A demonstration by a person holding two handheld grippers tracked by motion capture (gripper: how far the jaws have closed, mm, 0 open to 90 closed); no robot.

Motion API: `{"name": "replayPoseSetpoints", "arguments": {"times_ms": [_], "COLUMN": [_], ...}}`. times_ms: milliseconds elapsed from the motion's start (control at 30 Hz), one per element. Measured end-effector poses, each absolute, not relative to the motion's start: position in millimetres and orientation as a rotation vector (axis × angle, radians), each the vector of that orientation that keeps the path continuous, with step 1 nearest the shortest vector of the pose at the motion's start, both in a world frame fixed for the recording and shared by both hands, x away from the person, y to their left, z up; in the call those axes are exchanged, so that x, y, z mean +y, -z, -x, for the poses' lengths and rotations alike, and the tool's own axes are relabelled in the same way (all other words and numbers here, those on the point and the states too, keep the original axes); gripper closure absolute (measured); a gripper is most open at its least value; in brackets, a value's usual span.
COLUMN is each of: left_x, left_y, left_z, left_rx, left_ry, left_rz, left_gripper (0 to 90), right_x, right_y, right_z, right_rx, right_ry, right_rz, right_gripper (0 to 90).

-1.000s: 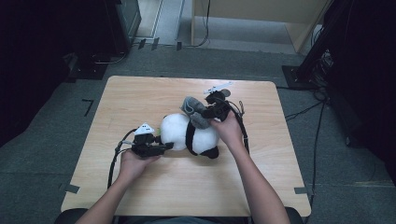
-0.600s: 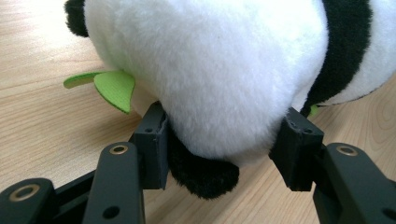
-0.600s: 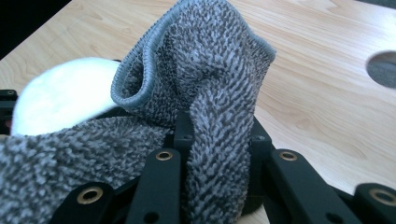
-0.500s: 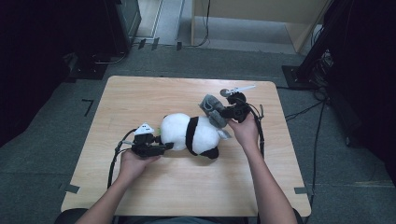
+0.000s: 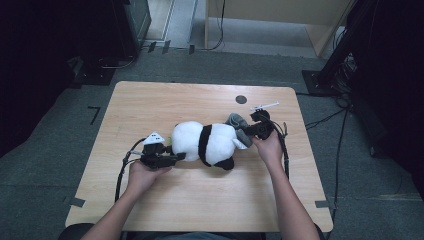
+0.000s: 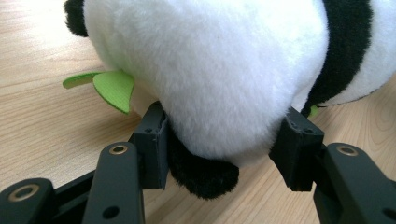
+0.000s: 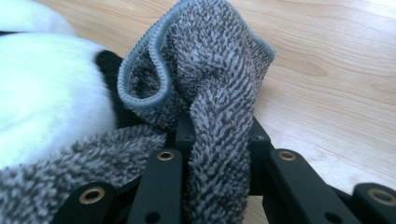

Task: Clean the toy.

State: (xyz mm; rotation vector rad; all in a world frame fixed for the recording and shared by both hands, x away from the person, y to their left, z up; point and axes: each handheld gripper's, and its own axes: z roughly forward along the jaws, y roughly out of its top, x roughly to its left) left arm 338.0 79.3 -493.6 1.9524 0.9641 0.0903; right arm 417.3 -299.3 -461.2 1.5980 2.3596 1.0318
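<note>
High view: plush panda (image 5: pixel 210 144) lies on its side near the middle of the table (image 5: pixel 150 105), long axis running left to right across the person's front. Left gripper (image 5: pixel 172 158) sits at the panda's left end, right gripper (image 5: pixel 248 133) at its right end, with a grey cloth (image 5: pixel 239 124) bunched there against the toy. Each hand is level with its own end of the panda; neither is clearly the nearer one.

Left gripper view: jaws clamp the panda's white rounded end (image 6: pixel 210 70), one pad on each side, fur bulging between them (a firm hold, by the squeeze). A green felt leaf (image 6: pixel 112 88) juts from the panda to the left, and a black plush patch (image 6: pixel 203 175) hangs under the grip. The panda's body stretches straight away from the jaws.

Right gripper view: jaws pinched tight on a fold of the grey cloth (image 7: pixel 219 93), which stands up from the pads and drapes toward the panda (image 7: pixel 42 93) on the left, touching it. Cloth's free edge curls over above the jaws.

Judgement: the next move turns on the cloth lying at the panda's right end, so the right hand carries it along the panda's long axis while the left hand steadies the toy.
</note>
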Motion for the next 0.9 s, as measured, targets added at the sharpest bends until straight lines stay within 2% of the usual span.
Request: {"name": "replayPoseSetpoints", "arguments": {"times_ms": [100, 333, 633, 900], "left_x": [79.4, 78.6, 78.4, 78.1], "left_y": [493.7, 493.4, 492.9, 492.1], "left_z": [-337.6, -336.9, -336.8, -336.8], "left_rx": [0.963, 0.961, 0.957, 0.956], "left_ry": [-0.090, -0.096, -0.103, -0.103], "left_rz": [-1.954, -1.952, -1.953, -1.958], "left_gripper": [45.2, 45.2, 45.2, 45.2], "right_x": [-301.4, -286.8, -217.0, -145.7], "right_y": [450.3, 398.0, 349.4, 345.2], "right_z": [-417.0, -417.0, -426.4, -434.9], "right_rx": [2.326, 2.293, 2.395, 2.520], "right_ry": [-1.054, -1.120, -1.159, -1.164], "right_rz": [-1.586, -1.453, -1.244, -1.105], "right_gripper": [74.8, 74.8, 74.7, 74.6]}}
